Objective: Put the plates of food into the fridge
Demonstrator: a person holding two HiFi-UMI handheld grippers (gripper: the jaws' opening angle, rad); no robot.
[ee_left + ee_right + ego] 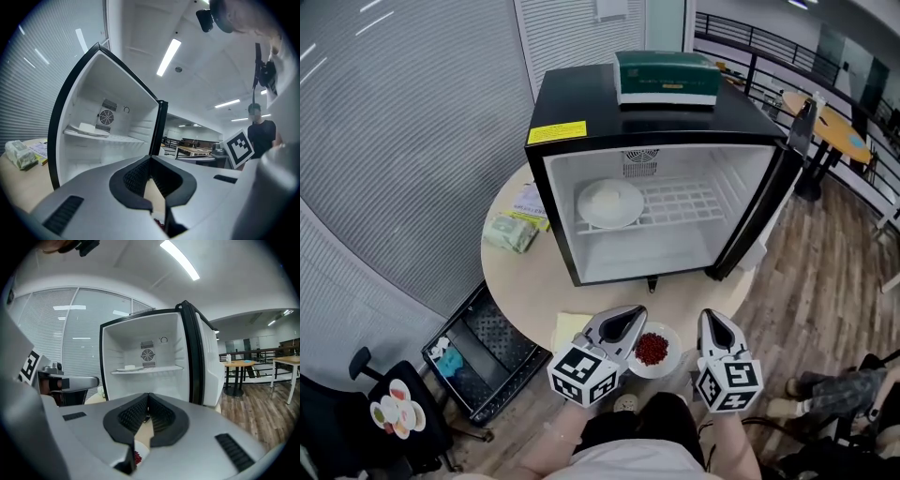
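The fridge [581, 94] stands at the far side of the round worktop [525, 281] with its door swung open to the right. Its wire shelf [684, 202] carries one white plate [610, 202] at the left; the right part of the shelf is bare.

The plate of red food [654, 349] sits at the near edge of the worktop, directly in front of the open fridge. It is round, so no long axis governs the approach.

The plate lies between the two grippers: to the right of the left gripper [630, 314] and to the left of the right gripper [713, 319]. Both point far, toward the fridge.

- Left gripper: fingers together, nothing clamped. The plate shows below them, near their base.
- Right gripper: fingers together, nothing clamped. The plate shows low and to their left.

The left gripper appears nearer, its body overlapping the plate's left rim in the head view. Either gripper would likely need to open and draw back to the rim.
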